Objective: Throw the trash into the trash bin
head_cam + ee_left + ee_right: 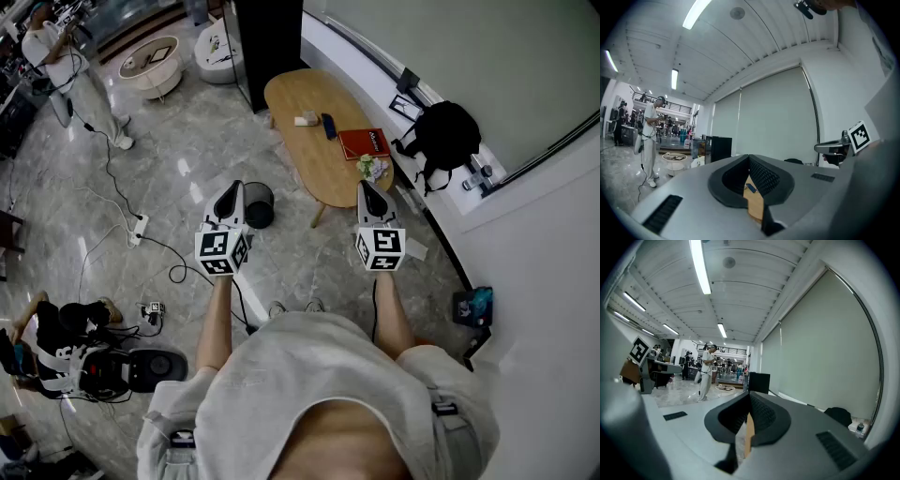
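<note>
A small black trash bin (258,205) stands on the marble floor by the near end of an oval wooden table (302,94). On the table lie a crumpled white-green wad (372,168), a small beige box (305,119), a dark blue item (328,126) and a red book (364,142). My left gripper (232,188) hovers level over the floor beside the bin, jaws shut and empty. My right gripper (364,186) is held just short of the table's near end, also shut and empty. Between the left jaws (749,159) a strip of table (755,206) shows.
A black backpack (446,134) rests on the ledge right of the table. Cables and a power strip (139,228) trail over the floor at left. A person (70,70) stands far left, near a round white table (151,62). Bags and gear (89,356) lie at the lower left.
</note>
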